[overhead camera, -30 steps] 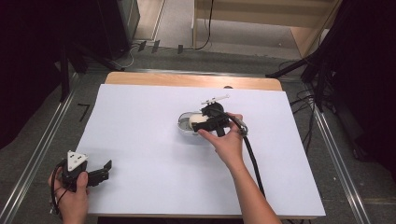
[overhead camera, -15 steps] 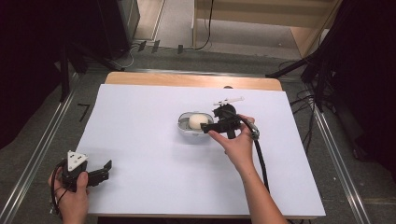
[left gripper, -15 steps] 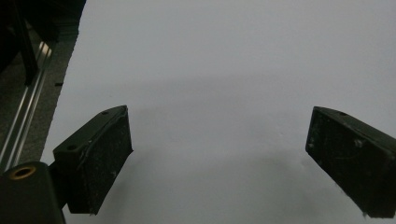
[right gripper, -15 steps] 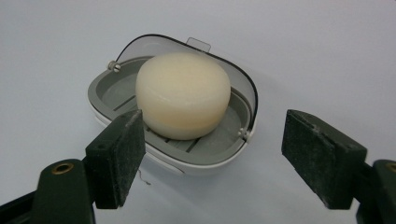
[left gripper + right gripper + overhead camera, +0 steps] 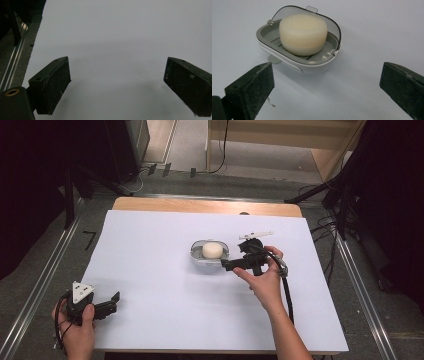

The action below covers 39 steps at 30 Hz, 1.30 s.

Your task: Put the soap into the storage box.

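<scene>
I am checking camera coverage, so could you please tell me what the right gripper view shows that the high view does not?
Right gripper view: the soap dish's grey slatted tray, its clear hinged lid standing open behind the soap, and the right gripper with its fingers spread wide. High view: the whole white table, the left gripper near its front left corner, and both hands. Both: dish, soap and white surface.
</scene>
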Motion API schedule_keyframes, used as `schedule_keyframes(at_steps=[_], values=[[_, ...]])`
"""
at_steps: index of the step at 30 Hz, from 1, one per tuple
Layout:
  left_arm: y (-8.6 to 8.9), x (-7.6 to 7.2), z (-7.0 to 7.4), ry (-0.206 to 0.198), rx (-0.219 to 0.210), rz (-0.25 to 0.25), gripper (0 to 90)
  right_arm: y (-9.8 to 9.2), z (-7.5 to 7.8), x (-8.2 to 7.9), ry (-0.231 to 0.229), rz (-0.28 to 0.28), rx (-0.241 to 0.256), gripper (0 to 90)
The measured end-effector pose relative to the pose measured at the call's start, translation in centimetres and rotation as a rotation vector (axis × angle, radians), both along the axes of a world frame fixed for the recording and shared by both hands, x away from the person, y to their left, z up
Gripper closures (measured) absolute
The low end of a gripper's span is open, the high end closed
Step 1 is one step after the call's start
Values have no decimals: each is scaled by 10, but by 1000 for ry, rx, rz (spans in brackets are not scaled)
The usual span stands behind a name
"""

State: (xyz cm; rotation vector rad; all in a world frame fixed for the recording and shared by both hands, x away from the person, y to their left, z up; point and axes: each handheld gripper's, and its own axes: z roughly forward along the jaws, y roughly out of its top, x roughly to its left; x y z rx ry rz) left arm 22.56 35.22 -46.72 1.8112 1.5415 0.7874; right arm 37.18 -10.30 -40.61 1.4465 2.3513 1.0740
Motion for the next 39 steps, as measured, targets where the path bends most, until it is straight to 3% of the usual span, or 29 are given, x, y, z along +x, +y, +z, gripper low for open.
schedule_keyframes(at_steps=[7,15,39], values=[[0,0,0,-2,0,1,77,-13,-6,-8,-8,-10,-3,0],[0,0,0,1,3,0,77,-26,-17,-18,-10,-23,-55,0],[-1,0,0,-1,9,2,77,-74,-42,-43,-19,-72,-20,3]])
